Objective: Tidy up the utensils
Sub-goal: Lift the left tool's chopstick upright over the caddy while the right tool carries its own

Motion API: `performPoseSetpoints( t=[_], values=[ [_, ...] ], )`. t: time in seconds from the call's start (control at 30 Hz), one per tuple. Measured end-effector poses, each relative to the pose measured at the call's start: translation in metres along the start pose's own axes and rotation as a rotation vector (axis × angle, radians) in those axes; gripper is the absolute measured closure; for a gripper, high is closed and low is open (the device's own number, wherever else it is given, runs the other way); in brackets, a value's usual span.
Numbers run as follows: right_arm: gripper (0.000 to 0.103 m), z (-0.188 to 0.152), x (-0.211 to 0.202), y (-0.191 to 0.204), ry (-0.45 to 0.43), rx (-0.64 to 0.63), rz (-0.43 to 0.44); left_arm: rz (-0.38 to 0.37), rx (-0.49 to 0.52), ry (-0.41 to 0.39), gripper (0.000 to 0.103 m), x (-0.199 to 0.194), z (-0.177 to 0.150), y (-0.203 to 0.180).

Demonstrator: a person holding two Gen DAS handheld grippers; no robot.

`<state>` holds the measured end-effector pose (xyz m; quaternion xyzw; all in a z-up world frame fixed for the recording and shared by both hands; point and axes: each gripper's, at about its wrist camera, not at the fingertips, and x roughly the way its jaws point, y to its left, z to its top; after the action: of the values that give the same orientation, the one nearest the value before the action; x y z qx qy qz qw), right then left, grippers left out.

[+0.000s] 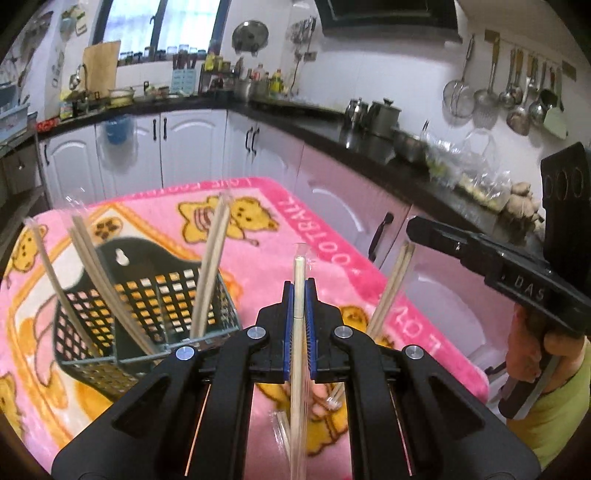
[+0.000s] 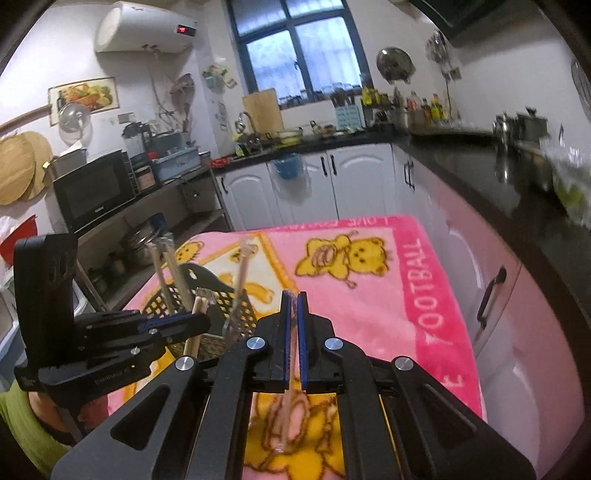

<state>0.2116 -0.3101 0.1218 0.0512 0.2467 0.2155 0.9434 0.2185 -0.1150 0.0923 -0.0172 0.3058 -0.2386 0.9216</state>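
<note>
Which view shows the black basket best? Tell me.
Left wrist view: the basket shows nearly whole, with chopsticks standing in it. In the right wrist view the basket is partly hidden behind the left gripper.

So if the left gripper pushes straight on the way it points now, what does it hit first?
Probably only the pink blanket ahead of the left gripper; the black basket sits off to its left. Depth is unclear.

You're in a home kitchen: white cabinets [image 2: 347, 184] under a black counter [image 1: 369, 147], ladles [image 1: 517, 99] hanging, a microwave [image 2: 92, 192], a water heater [image 2: 144, 27].
</note>
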Motion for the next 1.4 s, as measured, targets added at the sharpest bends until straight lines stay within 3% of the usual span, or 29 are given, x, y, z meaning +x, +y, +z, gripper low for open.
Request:
performPoseSetpoints(
  t=[0.27,0.63,1.4],
  values=[
    [0.100,0.012,-0.014,0.027,-0.031,-0.050,0.012,0.007,-0.010,-0.088,0.100,-0.042,0.011,0.010],
    [0.100,0.030,-0.026,0.063,-0.073,-0.093,0.052,0.076,-0.083,-0.218,0.100,-0.085,0.028,0.046],
    [0.100,0.081,-0.024,0.113,-0.163,-0.133,0.093,0.214,-0.150,-0.407,0.100,-0.133,0.074,0.108]
  ],
)
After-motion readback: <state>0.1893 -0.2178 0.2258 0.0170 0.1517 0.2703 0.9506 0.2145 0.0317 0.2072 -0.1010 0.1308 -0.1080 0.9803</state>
